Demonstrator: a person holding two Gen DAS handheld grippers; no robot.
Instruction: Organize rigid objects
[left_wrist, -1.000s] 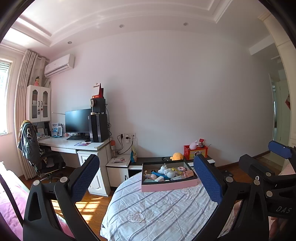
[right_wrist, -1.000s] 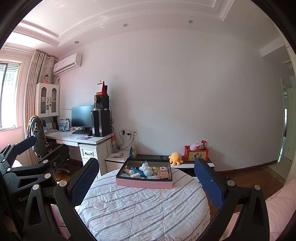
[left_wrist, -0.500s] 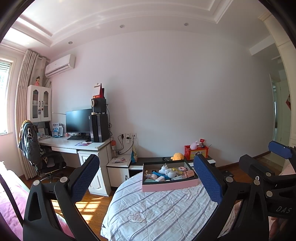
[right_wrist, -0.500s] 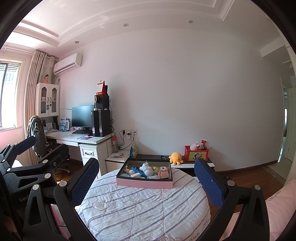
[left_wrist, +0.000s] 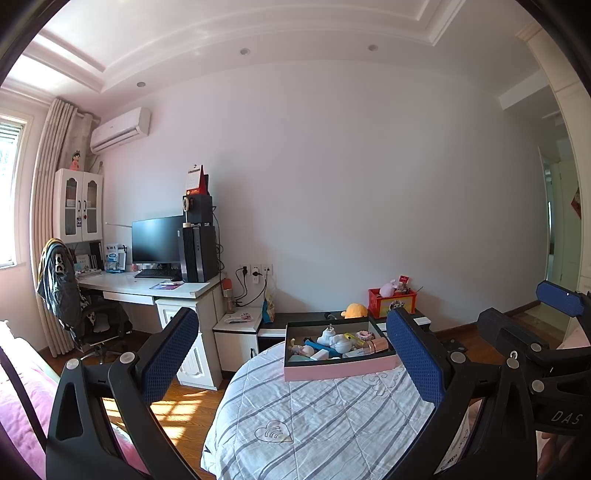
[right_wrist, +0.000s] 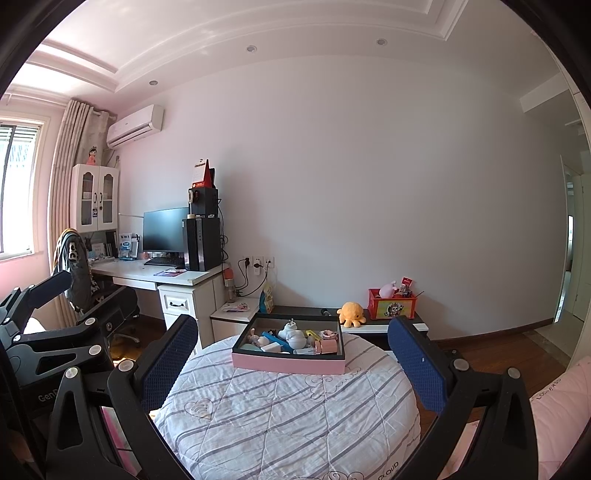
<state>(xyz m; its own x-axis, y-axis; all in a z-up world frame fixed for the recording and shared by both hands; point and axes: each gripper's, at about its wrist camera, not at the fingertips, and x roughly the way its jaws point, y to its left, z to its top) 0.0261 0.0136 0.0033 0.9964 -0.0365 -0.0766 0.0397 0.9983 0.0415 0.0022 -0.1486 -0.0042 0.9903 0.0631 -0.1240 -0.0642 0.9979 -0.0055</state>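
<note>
A pink-sided box (left_wrist: 338, 363) (right_wrist: 288, 362) with a dark inside sits at the far edge of a round striped quilt (left_wrist: 325, 417) (right_wrist: 288, 413). It holds several small items: a white figurine (right_wrist: 291, 332), a blue piece (right_wrist: 273, 339), a rose-gold cylinder (right_wrist: 327, 346). My left gripper (left_wrist: 291, 354) is open, well short of the box, with nothing between its blue pads (left_wrist: 168, 354). My right gripper (right_wrist: 291, 358) is open too, held back from the box. Each gripper shows at the edge of the other's view.
A white desk (right_wrist: 162, 275) with monitor, PC tower and chair stands at left. Along the wall a low dark bench (right_wrist: 369, 318) carries a yellow plush octopus (right_wrist: 351, 314) and a red box (right_wrist: 391, 302). Wood floor lies around the quilt; pink bedding (right_wrist: 561, 410) is at right.
</note>
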